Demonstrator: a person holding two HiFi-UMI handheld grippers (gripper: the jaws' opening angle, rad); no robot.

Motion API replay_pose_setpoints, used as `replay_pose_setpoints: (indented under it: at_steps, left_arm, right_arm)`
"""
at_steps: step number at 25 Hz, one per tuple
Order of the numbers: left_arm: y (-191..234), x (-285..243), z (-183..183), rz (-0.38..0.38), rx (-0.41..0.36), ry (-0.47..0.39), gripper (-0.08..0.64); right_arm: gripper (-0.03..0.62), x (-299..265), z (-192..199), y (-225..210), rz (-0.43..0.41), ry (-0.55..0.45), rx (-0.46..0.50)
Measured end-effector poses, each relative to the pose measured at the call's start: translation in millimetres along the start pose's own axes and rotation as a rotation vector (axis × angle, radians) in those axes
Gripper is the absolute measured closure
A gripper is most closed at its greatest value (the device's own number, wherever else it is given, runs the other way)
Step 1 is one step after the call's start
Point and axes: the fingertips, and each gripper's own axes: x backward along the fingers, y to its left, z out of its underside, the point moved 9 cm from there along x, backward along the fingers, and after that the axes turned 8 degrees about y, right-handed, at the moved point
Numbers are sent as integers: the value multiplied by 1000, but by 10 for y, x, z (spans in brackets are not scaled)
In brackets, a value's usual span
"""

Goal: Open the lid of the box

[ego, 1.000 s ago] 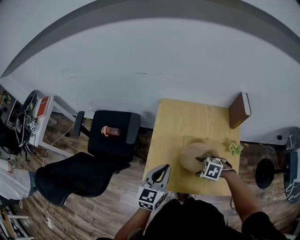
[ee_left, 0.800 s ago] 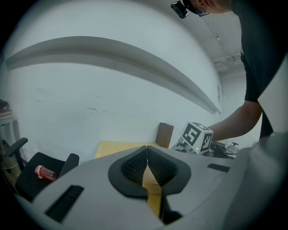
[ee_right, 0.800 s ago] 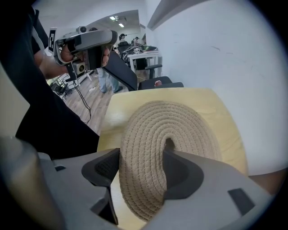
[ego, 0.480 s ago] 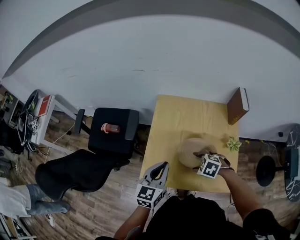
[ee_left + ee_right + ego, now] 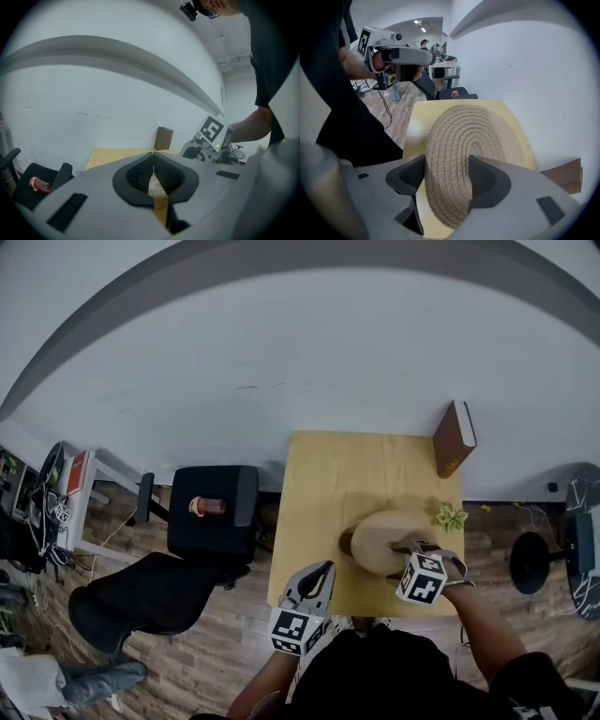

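Observation:
A round woven straw lid (image 5: 384,538) sits tilted over the box on the yellow table (image 5: 328,484). A dark sliver of the box (image 5: 345,543) shows under the lid's raised left edge; the rest is hidden. My right gripper (image 5: 407,547) is shut on the lid's near rim. Its jaws have just been closing, with the rim between them. In the right gripper view both pads press the coiled lid (image 5: 473,136), held on edge in the right gripper (image 5: 447,176). My left gripper (image 5: 322,572) hovers at the table's near left edge. It is shut and holds nothing; its pads (image 5: 140,173) meet.
A brown book (image 5: 454,438) stands at the table's far right corner, and a small green plant (image 5: 451,516) lies right of the lid. A black office chair (image 5: 211,512) stands left of the table. A black stool base (image 5: 530,563) is on the floor at right.
The right gripper has risen with the lid, whose left edge now stands off the box with a dark gap beneath. The left gripper has shifted slightly along the table's edge.

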Motion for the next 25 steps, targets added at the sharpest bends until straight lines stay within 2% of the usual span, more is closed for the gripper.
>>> replay_pose_setpoints:
  at_steps: [5,12,17,25]
  left_arm:
    - [-88,-121,-26,43,-40,3,541]
    - [-229,-360,-26,110,-47,25,540]
    - [-333,-498,-38,141,-56,34,540]
    - [-359,-562,55,138,-16,74,541]
  right_arm:
    - [290,124,297,80,67,35,-41]
    - [289,198,789,117,125,86,-121]
    - [288,184,1141,114,160,168,-124]
    - [288,46,1510,94,143,218,-154]
